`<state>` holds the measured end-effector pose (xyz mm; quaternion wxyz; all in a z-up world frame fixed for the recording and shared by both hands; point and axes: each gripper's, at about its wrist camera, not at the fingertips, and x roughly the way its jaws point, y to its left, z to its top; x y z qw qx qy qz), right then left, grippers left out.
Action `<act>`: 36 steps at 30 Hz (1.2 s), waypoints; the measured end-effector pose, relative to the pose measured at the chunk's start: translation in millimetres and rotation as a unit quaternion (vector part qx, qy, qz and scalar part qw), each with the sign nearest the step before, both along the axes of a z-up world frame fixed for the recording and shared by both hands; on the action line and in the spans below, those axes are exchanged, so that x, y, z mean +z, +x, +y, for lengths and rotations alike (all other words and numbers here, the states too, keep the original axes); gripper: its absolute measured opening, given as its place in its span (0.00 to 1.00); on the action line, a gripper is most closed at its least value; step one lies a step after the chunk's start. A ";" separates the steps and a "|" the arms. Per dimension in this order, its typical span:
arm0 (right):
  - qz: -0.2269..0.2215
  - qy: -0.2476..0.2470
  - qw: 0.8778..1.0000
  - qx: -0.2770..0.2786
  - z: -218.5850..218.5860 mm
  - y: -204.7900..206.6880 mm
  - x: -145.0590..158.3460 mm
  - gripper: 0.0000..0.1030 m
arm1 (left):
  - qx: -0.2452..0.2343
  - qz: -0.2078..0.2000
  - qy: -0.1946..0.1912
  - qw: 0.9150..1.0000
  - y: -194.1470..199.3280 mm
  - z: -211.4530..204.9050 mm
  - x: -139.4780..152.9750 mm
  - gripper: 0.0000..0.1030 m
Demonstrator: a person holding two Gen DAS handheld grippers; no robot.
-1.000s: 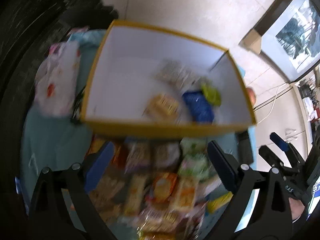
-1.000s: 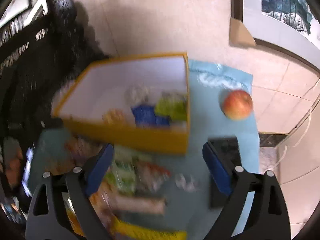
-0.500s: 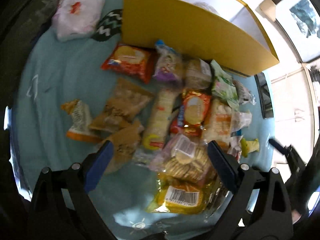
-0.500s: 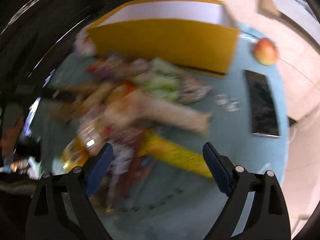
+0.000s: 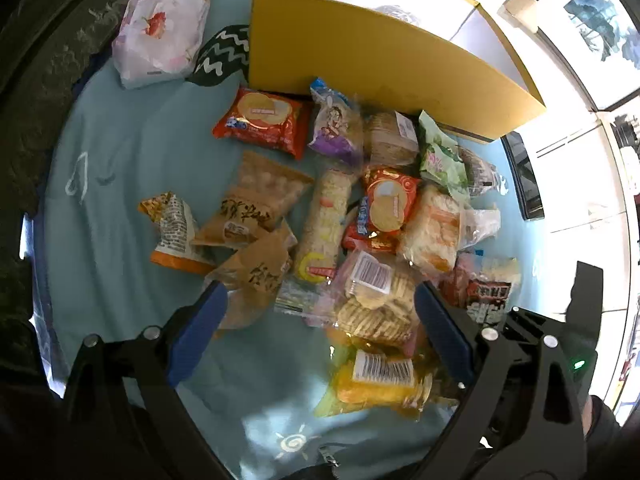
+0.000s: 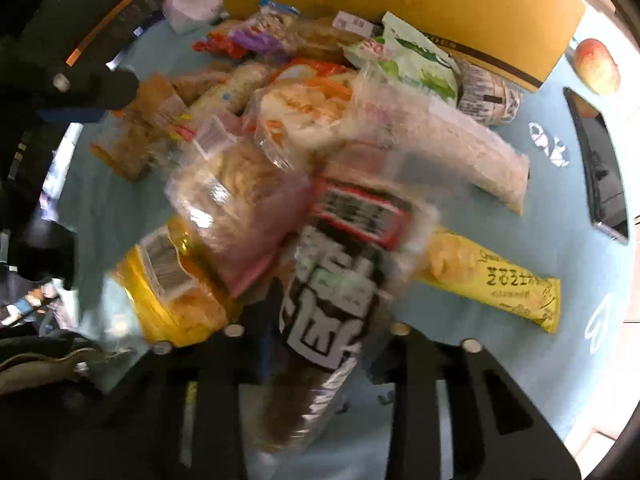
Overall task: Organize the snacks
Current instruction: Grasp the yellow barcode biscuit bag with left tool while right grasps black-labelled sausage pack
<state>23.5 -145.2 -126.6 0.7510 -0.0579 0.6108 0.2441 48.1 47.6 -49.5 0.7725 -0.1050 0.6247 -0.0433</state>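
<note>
**Right jaws closing on a dark packet at the near edge of the pile**

On your left, you're holding the left gripper (image 5: 320,312) over the near side of the snack pile (image 5: 340,208), jaws spread wide and gripping nothing; a clear bag of biscuits (image 5: 372,304) is lying between them, probably your next pick. The snacks are lying in a heap on the blue cloth (image 5: 120,168) covering the counter, right against the yellow box (image 5: 380,52), likely so each trip stays short. Moving right, your right gripper (image 6: 320,344) is closing its jaws around a dark packet with white lettering (image 6: 336,292), which is sitting between them at the pile's near edge. Further right, a yellow bar packet (image 6: 500,280) is lying alone on the cloth, and an apple (image 6: 596,64) is resting beyond the box corner.
</note>
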 end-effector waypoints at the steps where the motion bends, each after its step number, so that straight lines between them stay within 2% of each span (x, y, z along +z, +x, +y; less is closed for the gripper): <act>1: -0.003 0.010 1.000 -0.008 -4.9 0.0 4.2 0.27 | -0.004 0.001 0.000 1.000 -0.5 -0.1 -0.1 0.93; 3: -0.001 0.031 0.999 -0.031 -18.6 1.9 12.7 0.26 | -0.020 0.005 0.004 1.000 -1.6 -4.1 -1.8 0.93; 6: 0.000 0.059 0.996 -0.067 -42.3 4.1 24.7 0.26 | -0.076 0.014 0.011 0.997 -9.7 -22.2 -4.6 0.93; 9: 0.006 0.075 0.994 -0.086 -60.4 3.1 29.3 0.26 | -0.160 0.027 0.014 0.987 -26.4 -51.1 -10.4 0.93; 13: 0.037 0.075 0.994 -0.077 -57.5 1.0 18.6 0.29 | -0.204 0.042 0.011 0.978 -41.6 -72.8 -19.7 0.93; 17: 0.028 0.080 0.995 -0.061 -56.0 -3.3 20.3 0.28 | -0.189 0.049 0.012 0.981 -41.5 -73.8 -25.6 0.93; 24: 0.052 0.055 0.996 -0.052 -61.0 -1.0 4.1 0.32 | -0.183 0.062 -0.004 0.981 -47.1 -82.5 -35.2 0.93; 28: 0.039 0.055 0.996 -0.052 -65.4 1.7 10.9 0.32 | -0.180 0.075 -0.006 0.981 -48.5 -88.0 -42.7 0.93; 33: 0.042 0.046 0.998 -0.026 -68.3 1.8 13.8 0.32 | -0.156 0.078 -0.008 0.985 -50.8 -97.1 -52.4 0.93; 36: 0.042 0.043 0.998 -0.011 -66.2 1.6 14.7 0.32 | -0.138 0.094 0.006 0.986 -55.0 -101.7 -69.5 0.94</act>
